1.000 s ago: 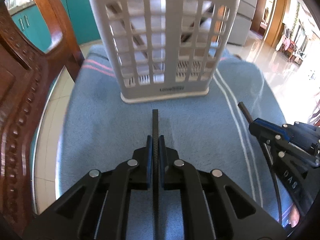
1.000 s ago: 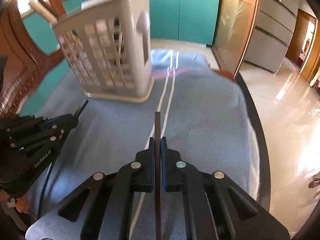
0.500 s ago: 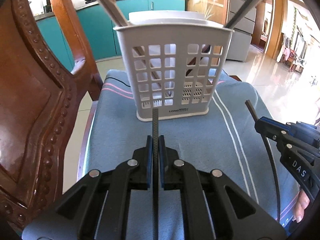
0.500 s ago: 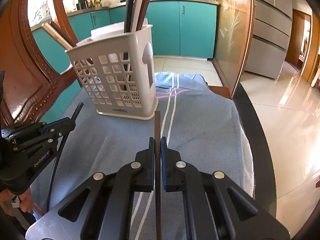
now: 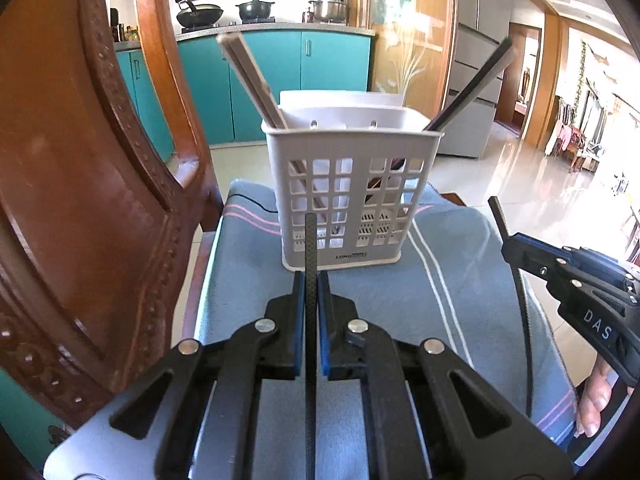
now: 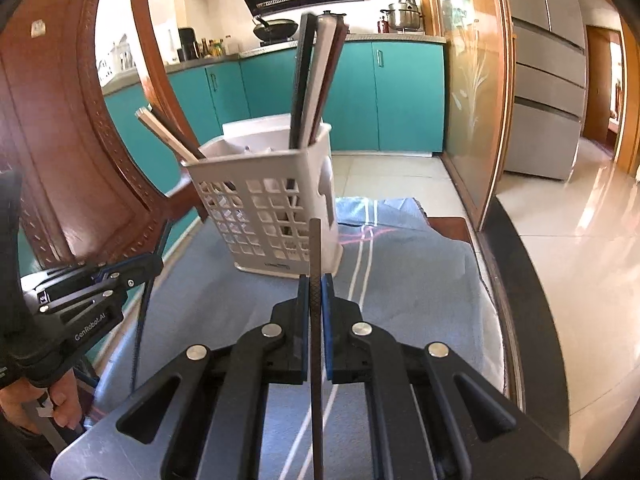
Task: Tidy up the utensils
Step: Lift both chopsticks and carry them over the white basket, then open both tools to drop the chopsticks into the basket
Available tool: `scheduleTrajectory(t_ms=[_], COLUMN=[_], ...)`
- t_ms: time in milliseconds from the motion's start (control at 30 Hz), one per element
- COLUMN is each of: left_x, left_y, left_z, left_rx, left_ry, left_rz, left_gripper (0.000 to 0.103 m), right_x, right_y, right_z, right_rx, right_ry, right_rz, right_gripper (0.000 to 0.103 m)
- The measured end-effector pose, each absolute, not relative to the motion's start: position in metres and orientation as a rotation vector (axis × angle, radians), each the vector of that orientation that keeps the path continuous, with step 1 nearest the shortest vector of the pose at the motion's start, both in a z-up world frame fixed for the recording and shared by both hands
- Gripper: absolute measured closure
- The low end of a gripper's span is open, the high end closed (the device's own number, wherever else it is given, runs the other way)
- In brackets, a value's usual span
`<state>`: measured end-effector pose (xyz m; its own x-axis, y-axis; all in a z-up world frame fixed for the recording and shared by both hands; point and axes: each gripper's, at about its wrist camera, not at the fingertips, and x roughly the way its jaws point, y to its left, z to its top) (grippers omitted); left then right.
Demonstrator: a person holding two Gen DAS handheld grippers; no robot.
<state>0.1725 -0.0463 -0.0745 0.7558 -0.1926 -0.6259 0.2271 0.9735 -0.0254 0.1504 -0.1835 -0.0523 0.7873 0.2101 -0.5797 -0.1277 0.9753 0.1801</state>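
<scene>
A white slotted utensil basket (image 5: 352, 196) stands upright on a blue towel (image 5: 400, 300); it also shows in the right wrist view (image 6: 272, 216). Light wooden chopsticks (image 5: 250, 80) lean out of its left side and dark chopsticks (image 5: 472, 84) out of its right. My left gripper (image 5: 311, 280) is shut on a black chopstick (image 5: 310, 248) pointing forward at the basket. My right gripper (image 6: 316, 284) is shut on a dark chopstick (image 6: 315, 256) too. Each gripper shows from the side in the other's view, the right gripper (image 5: 508, 246) and the left gripper (image 6: 156, 264).
A carved wooden chair back (image 5: 80, 184) rises close on the left. The towel covers a seat with a dark rim (image 6: 516, 300) on the right; tiled floor (image 6: 580, 260) lies beyond. Teal kitchen cabinets (image 5: 280, 80) stand behind.
Both grippers have pulled back and tilted up from the towel, each holding its chopstick. The basket now appears farther away and whole, with its top rim in view.
</scene>
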Motion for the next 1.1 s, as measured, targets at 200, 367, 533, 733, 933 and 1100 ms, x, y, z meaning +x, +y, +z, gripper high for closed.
scheduleTrajectory(t_ms=[200,367,533,733,933,1100], left_x=[0.153,0.150,0.171,0.202,0.236,0.259], left_y=[-0.040,-0.031,-0.019,-0.015,-0.031,-0.032], left_z=[-0.023,0.039,0.104,0.145,0.124,0.097], left_rx=[0.011,-0.021,-0.107,-0.212,-0.183,-0.178], left_ry=[0.603,0.494,0.356,0.260,0.328,0.403], left_rz=[-0.290,-0.313,-0.279,-0.209,-0.153,-0.139], left_gripper=[0.096,0.096,0.096,0.096,0.096,0.096], right_x=[0.131,0.134,0.159,0.191,0.227,0.239], right_y=[-0.188,-0.195,-0.196,-0.196,-0.202,-0.197], right_z=[0.000,0.063,0.125,0.148,0.147,0.140], right_rx=[0.187,0.210,0.245,0.283,0.313,0.276], right_ry=[0.550,0.450,0.322,0.269,0.306,0.272], right_rz=[0.231,0.263,0.273,0.243,0.212,0.154], right_gripper=[0.096,0.096,0.096,0.096,0.096,0.096])
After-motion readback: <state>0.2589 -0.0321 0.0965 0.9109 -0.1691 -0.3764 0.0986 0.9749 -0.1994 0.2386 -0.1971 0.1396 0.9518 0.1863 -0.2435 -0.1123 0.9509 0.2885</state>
